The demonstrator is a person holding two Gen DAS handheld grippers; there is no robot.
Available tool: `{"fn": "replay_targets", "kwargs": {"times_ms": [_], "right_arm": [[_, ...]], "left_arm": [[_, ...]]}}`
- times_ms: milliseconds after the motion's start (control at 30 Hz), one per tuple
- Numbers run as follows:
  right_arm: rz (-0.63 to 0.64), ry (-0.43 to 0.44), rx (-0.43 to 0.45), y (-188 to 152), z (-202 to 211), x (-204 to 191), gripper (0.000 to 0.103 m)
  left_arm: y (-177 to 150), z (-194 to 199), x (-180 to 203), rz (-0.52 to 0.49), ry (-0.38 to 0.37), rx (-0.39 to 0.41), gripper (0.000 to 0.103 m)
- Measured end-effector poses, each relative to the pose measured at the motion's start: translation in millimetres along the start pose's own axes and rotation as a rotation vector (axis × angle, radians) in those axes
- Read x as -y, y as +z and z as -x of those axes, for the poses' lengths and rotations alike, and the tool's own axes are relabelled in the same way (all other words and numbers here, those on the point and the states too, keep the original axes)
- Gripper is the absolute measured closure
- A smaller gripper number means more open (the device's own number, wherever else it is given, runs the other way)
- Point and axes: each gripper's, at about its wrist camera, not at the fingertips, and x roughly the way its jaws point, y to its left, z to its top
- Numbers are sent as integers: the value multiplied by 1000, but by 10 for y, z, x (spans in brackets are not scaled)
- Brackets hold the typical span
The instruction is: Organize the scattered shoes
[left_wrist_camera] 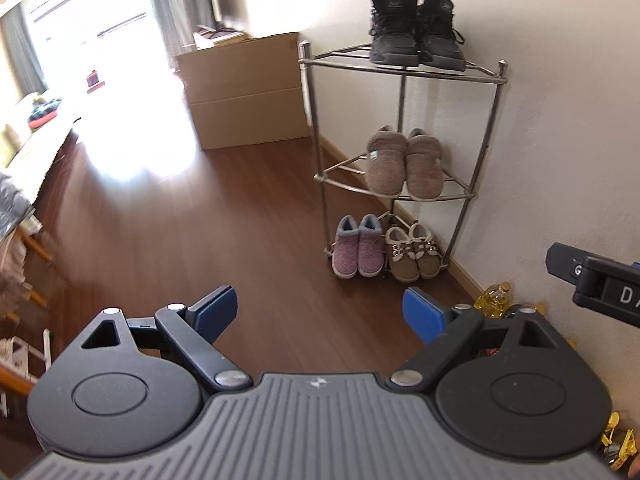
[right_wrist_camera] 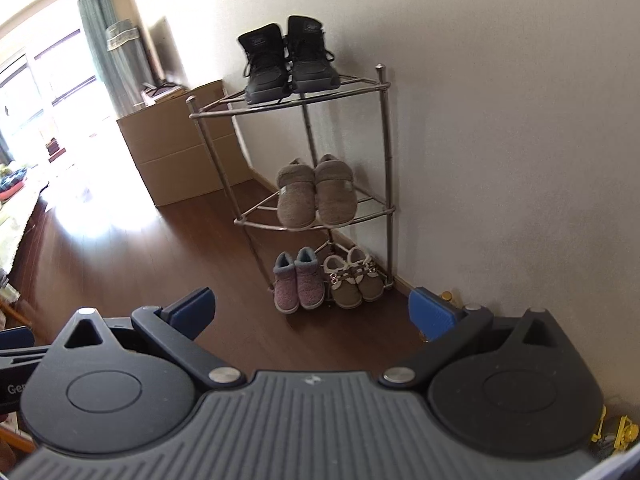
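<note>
A metal corner shoe rack [left_wrist_camera: 400,65] [right_wrist_camera: 386,140] stands against the white wall. A black boot pair [left_wrist_camera: 416,28] [right_wrist_camera: 286,60] sits on its top shelf. A beige fleece slipper pair [left_wrist_camera: 404,164] [right_wrist_camera: 316,192] sits on the middle shelf. At the bottom stand a pink-purple slipper pair [left_wrist_camera: 356,252] [right_wrist_camera: 298,282] and a brown strapped pair [left_wrist_camera: 412,254] [right_wrist_camera: 352,278]. My left gripper [left_wrist_camera: 320,312] is open and empty, well back from the rack. My right gripper [right_wrist_camera: 310,312] is open and empty too; its body shows at the right edge of the left wrist view [left_wrist_camera: 600,284].
A large cardboard box [left_wrist_camera: 244,92] [right_wrist_camera: 180,148] stands on the wooden floor [left_wrist_camera: 180,220] left of the rack. A yellow oil bottle [left_wrist_camera: 494,300] and small items sit by the wall at the right. Furniture lines the left edge, under a bright window.
</note>
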Motion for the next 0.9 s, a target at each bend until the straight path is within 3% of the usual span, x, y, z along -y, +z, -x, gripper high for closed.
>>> {"fn": "replay_targets", "kwargs": {"times_ms": [500, 900], "right_arm": [[-113, -154, 28, 340, -434, -251, 1], [-121, -194, 36, 543, -695, -509, 1]], "left_arm": [[749, -706, 64, -165, -132, 5, 11], [1070, -1015, -51, -171, -156, 3, 11]]}}
